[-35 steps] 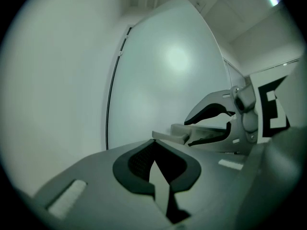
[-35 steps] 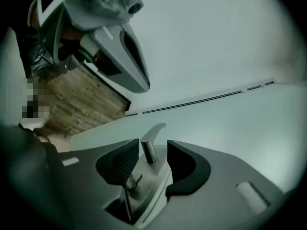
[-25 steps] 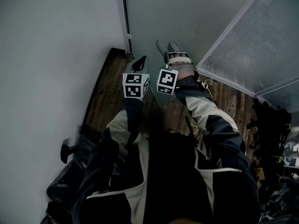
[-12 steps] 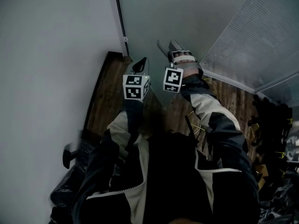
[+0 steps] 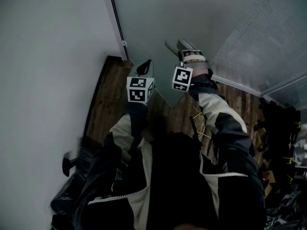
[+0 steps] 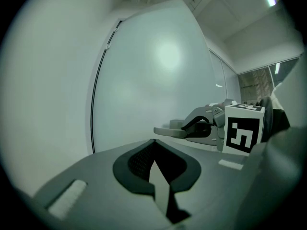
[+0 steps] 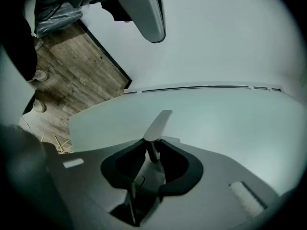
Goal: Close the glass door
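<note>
The frosted glass door (image 5: 182, 13) stands ahead, its dark edge strip (image 5: 115, 25) next to the white wall (image 5: 43, 80). My right gripper (image 5: 181, 47) is shut on the door's grey lever handle (image 5: 169, 45). In the right gripper view the flat handle (image 7: 159, 123) sticks out between the jaws of the right gripper (image 7: 152, 150). The left gripper view shows that grip from the side, the handle (image 6: 170, 131) projecting from the right gripper (image 6: 201, 126). My left gripper (image 5: 145, 66) hangs just left of it, its jaws together and holding nothing, the left gripper (image 6: 153, 145) pointing at the door pane (image 6: 158, 71).
Dark wood floor (image 5: 105, 99) runs along the wall's base. Black bags (image 5: 72, 195) lie at the lower left. A window with blinds (image 5: 268, 37) slants across the right, with cables and dark clutter (image 5: 283, 143) on the floor below it.
My right gripper has moved forward and to the right with the handle in it. The left gripper followed a little. The door's dark edge strip has shifted left in the head view.
</note>
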Tool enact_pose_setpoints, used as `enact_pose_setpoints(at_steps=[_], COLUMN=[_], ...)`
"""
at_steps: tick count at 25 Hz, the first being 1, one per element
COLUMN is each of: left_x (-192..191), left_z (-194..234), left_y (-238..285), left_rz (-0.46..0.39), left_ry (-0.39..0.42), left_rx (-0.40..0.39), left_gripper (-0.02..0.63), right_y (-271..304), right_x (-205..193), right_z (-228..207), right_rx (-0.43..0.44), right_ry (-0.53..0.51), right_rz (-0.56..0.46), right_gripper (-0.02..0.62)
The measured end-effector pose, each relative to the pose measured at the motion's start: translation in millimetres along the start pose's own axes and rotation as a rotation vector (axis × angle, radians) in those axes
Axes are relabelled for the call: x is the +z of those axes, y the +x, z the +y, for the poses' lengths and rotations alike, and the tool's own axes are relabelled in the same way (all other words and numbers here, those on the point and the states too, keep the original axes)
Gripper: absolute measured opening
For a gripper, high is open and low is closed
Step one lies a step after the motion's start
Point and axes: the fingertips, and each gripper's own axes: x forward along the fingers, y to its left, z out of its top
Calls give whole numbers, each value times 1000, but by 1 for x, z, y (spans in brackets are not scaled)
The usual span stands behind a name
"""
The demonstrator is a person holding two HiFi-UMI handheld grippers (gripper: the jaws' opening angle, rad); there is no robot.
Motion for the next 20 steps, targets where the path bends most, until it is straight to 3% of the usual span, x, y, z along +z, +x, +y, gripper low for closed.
enact_pose_setpoints(at_steps=[10,20], left_x=[26,34], left_z=[-53,-80], left_y=[95,186], left_rz=[5,32], left_ry=[-14,11], left_rx=[11,-62], left_gripper=[5,5], right_y=[53,117], right_x=[-78,-149], right_z=[-15,-36], right_rx=[-29,-71], right_ry=[-13,-37], right_rz=[-38,13], right_gripper=[102,102])
